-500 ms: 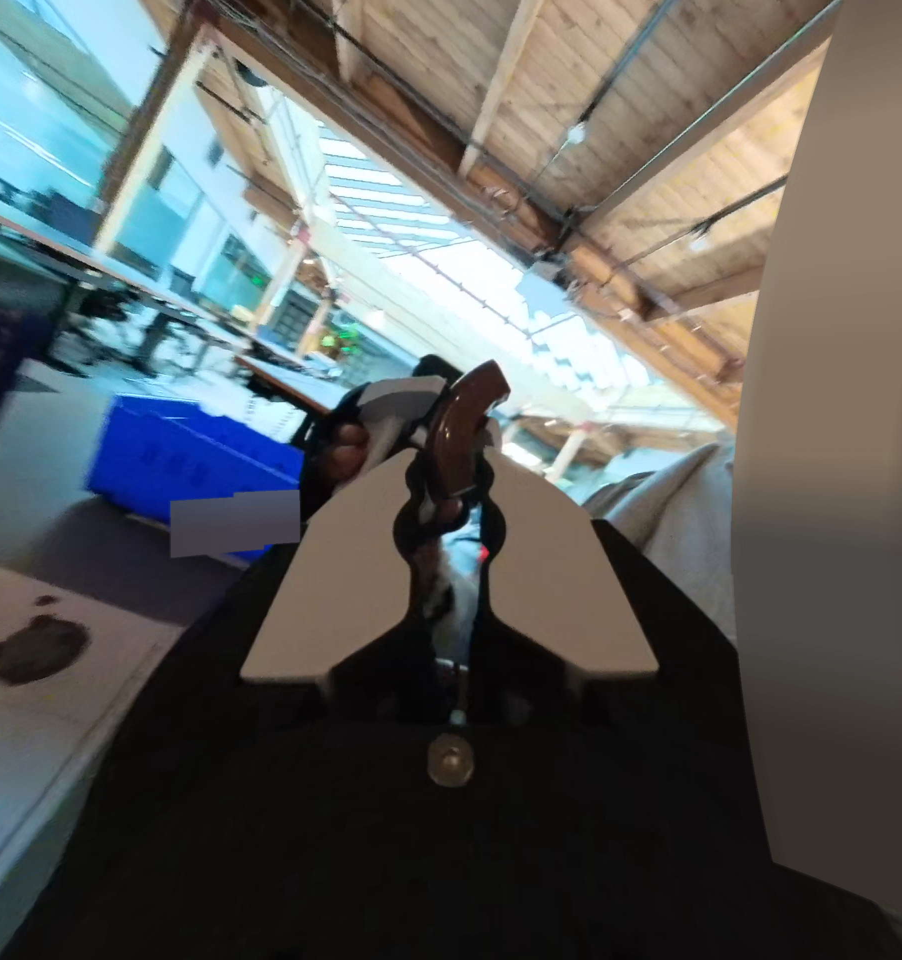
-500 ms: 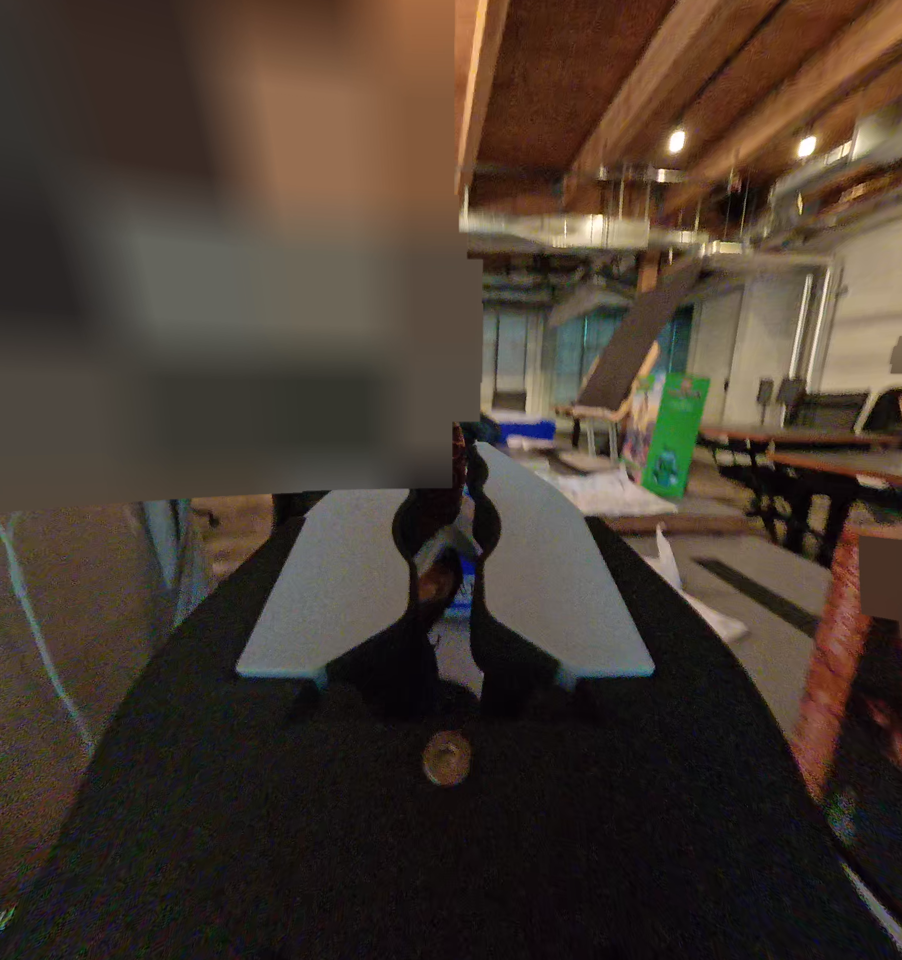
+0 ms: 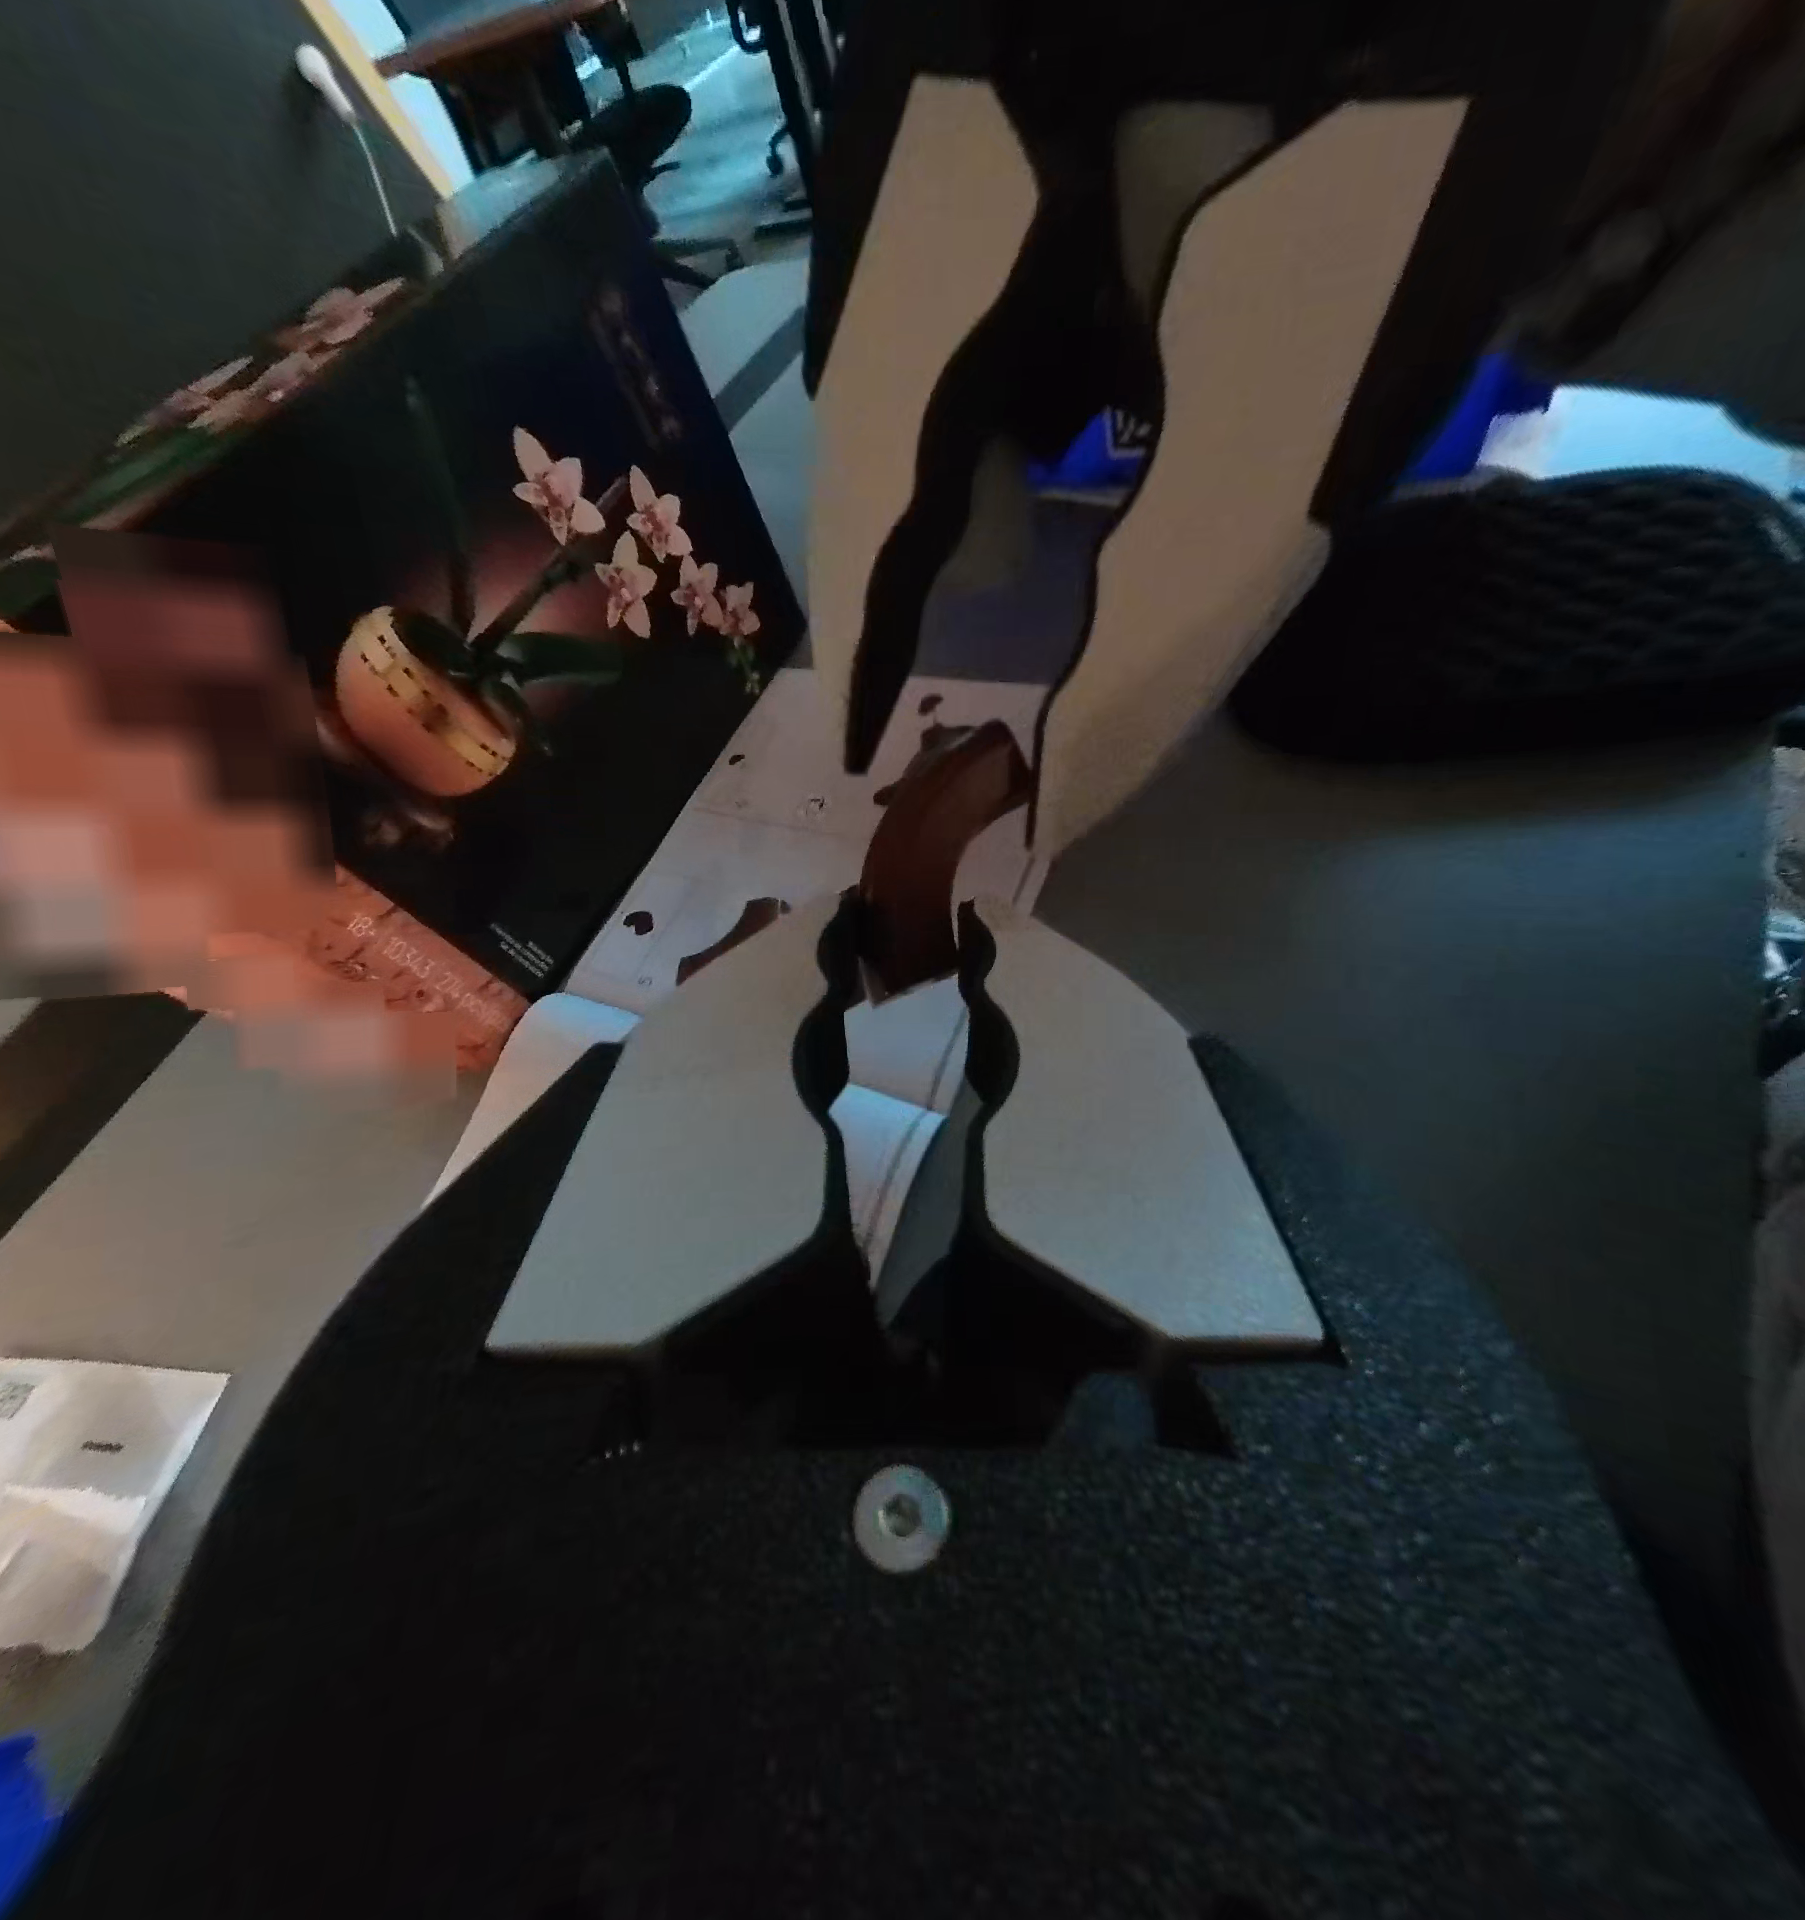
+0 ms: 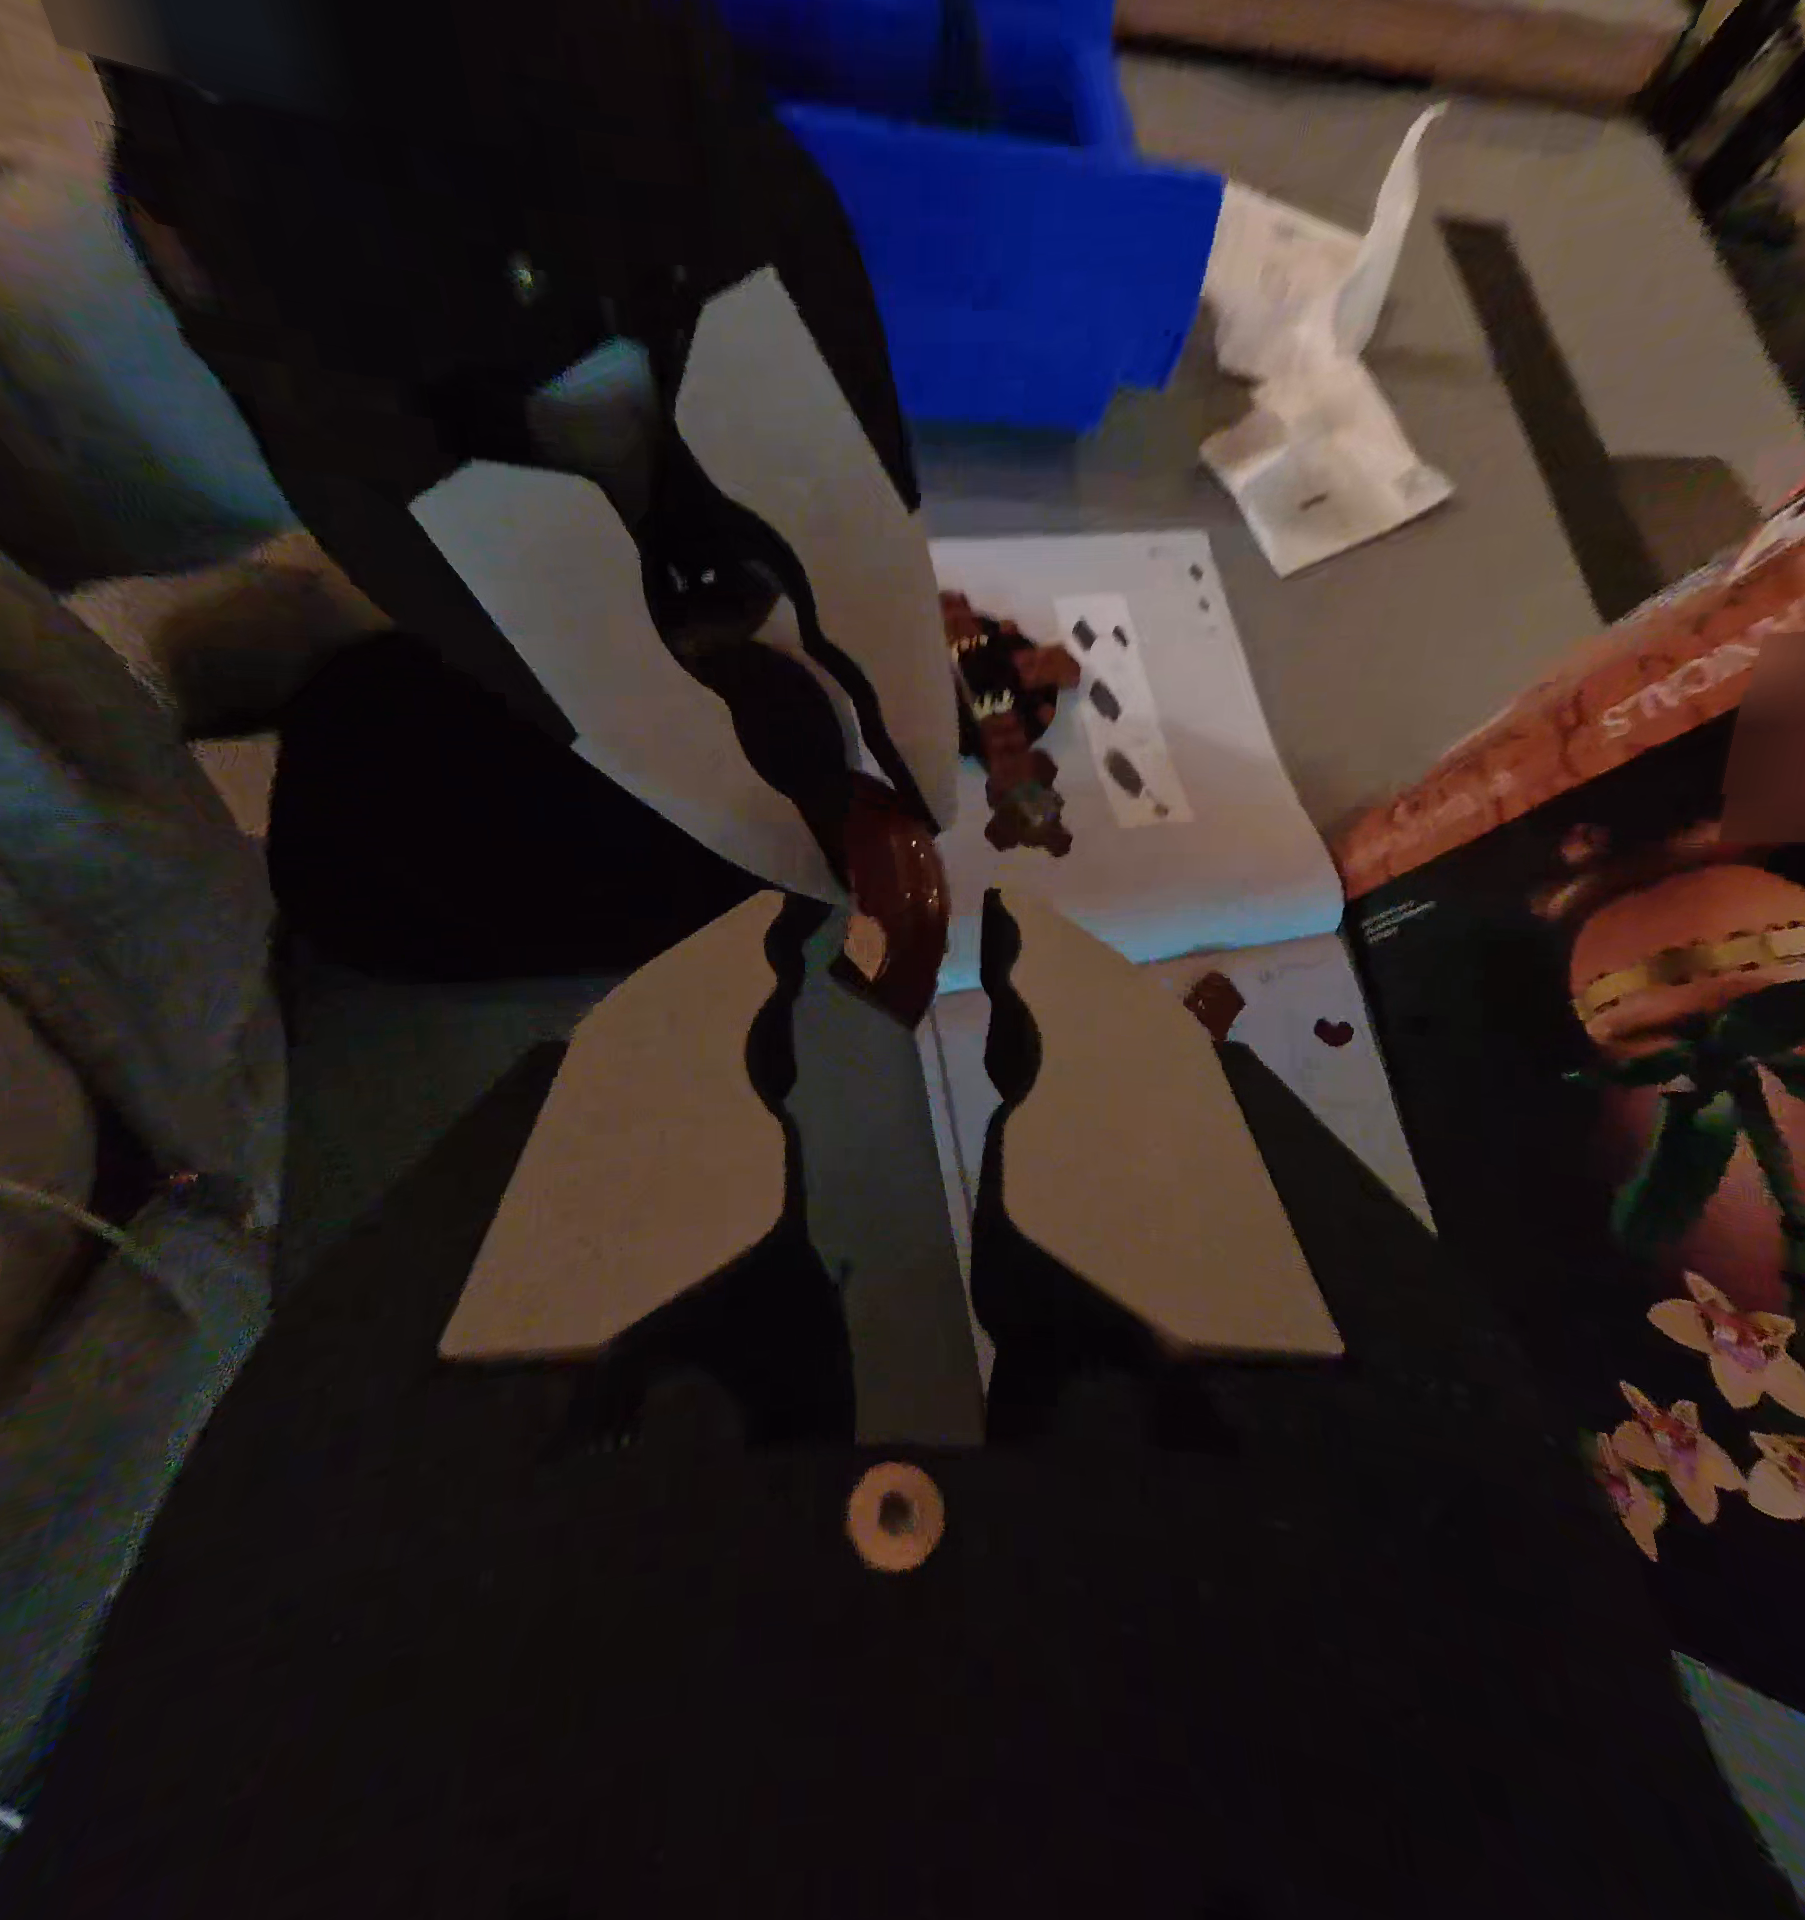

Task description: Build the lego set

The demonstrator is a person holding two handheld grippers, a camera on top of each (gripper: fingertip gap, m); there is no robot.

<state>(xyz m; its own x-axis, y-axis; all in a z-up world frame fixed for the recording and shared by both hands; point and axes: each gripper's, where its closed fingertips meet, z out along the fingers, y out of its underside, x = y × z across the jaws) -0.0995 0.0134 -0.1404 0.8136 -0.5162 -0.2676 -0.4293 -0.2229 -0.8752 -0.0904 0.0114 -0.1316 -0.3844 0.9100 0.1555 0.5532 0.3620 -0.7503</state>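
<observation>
Grey table (image 4: 1397,675) and open booklet (image 4: 1189,852) are now filling both views instead of the ceiling, while the left gripper (image 3: 908,920) is pinching the curved brown piece (image 3: 919,831) just above the booklet and the right gripper (image 4: 887,902), newly parted, is bracketing its far end without pressing.

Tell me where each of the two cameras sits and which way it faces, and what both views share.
Left wrist view: sits on the left tongs, facing down over the open booklet and the flower-picture box; its fingers clamp a curved brown piece; the right tongs enter from above.
Right wrist view: sits on the open right tongs, facing the booklet, a blue bin beyond.
Shared: both tongs, brown piece, booklet, box.
</observation>
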